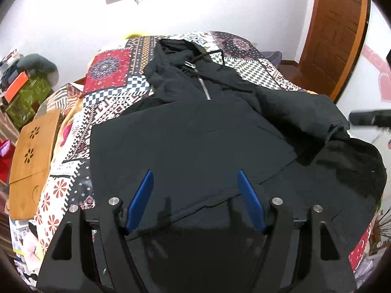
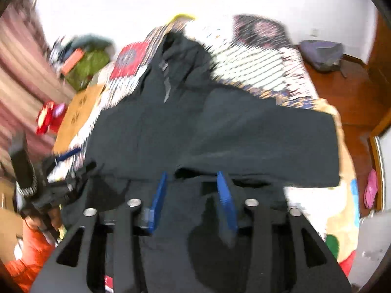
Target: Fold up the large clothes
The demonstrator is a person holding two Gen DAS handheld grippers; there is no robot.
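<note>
A black hooded sweatshirt [image 1: 195,131] with a short zip lies face up on the patterned quilt [image 1: 110,102], hood toward the far wall. Its right sleeve [image 1: 305,122] is folded in over the body. My left gripper [image 1: 194,172] hovers open above the lower front of the garment, blue fingers [image 1: 141,200] wide apart and nothing between them. The right wrist view is blurred. There my right gripper [image 2: 192,172] stands open over the near edge of the sweatshirt [image 2: 220,131], black cloth lying under its fingers and the pads not pressing on it.
A wooden lap tray [image 1: 31,156] lies on the bed's left edge. Green and orange clutter [image 1: 27,90] sits beyond it. A brown door [image 1: 334,36] and wooden floor [image 2: 349,92] are at the right. A hand and orange sleeve [image 2: 31,244] show at lower left.
</note>
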